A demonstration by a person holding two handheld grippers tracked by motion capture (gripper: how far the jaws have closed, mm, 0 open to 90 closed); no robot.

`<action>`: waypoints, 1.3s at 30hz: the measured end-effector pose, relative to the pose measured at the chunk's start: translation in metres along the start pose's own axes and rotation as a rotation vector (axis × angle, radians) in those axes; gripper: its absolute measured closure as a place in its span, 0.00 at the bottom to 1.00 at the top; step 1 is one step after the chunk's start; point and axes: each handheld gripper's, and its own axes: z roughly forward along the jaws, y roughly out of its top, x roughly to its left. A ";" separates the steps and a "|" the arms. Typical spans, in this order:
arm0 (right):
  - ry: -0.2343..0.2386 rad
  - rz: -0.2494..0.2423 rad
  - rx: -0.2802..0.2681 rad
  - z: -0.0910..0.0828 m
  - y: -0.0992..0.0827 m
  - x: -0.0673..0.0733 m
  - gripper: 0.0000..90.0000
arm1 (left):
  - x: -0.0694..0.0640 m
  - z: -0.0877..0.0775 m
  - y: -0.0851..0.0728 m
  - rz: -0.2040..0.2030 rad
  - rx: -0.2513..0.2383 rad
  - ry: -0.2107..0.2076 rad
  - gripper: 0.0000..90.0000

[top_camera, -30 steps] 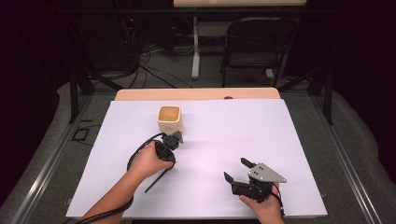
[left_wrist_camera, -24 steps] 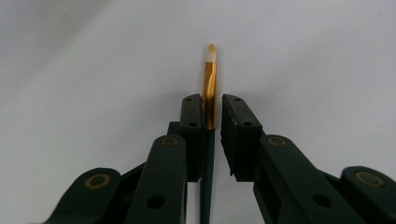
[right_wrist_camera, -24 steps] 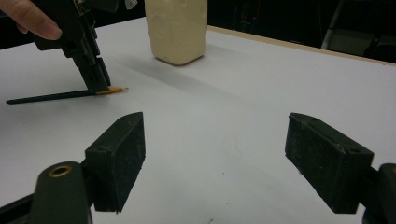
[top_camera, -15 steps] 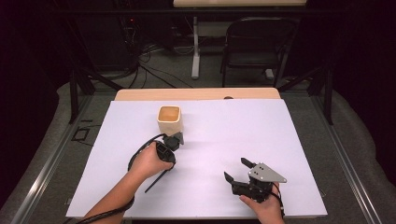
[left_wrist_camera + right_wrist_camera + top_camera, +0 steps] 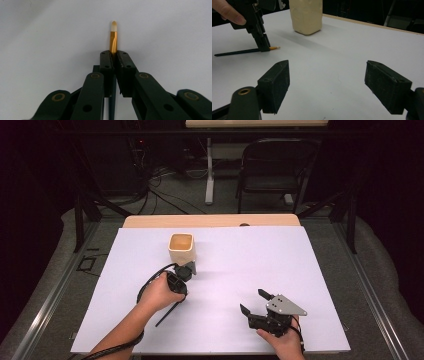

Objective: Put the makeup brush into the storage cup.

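Note:
A thin brush (image 5: 113, 41) with a dark handle, gold ferrule and pale tip lies on the white table. My left gripper (image 5: 113, 53) has just been closing its jaws and is shut on the brush just behind the ferrule. In the high view the left gripper (image 5: 186, 271) stands just in front of a beige cup (image 5: 181, 247), and the brush's handle (image 5: 167, 315) trails back towards the person. The right gripper view shows the left gripper (image 5: 265, 47) pinching the brush (image 5: 237, 52) low at the table. My right gripper (image 5: 251, 301) rests near the front edge, open and holding nothing (image 5: 327, 82).
The beige cup (image 5: 307, 16) stands upright towards the back of the white sheet (image 5: 250, 255). A wooden table edge (image 5: 210, 221) runs behind the sheet. A black chair (image 5: 277, 165) and cables sit on the floor beyond the table.

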 end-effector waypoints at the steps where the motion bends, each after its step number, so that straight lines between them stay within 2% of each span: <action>1: 0.000 0.001 0.000 0.000 0.000 0.000 0.22 | 0.000 0.000 0.000 0.001 0.002 -0.001 0.93; 21: -0.002 0.000 0.000 0.000 0.000 0.000 0.22 | -0.001 -0.001 0.000 0.007 0.008 0.005 0.93; 39: -0.003 0.000 0.001 0.000 0.000 0.000 0.22 | 0.001 -0.019 -0.002 0.007 -0.021 0.018 0.93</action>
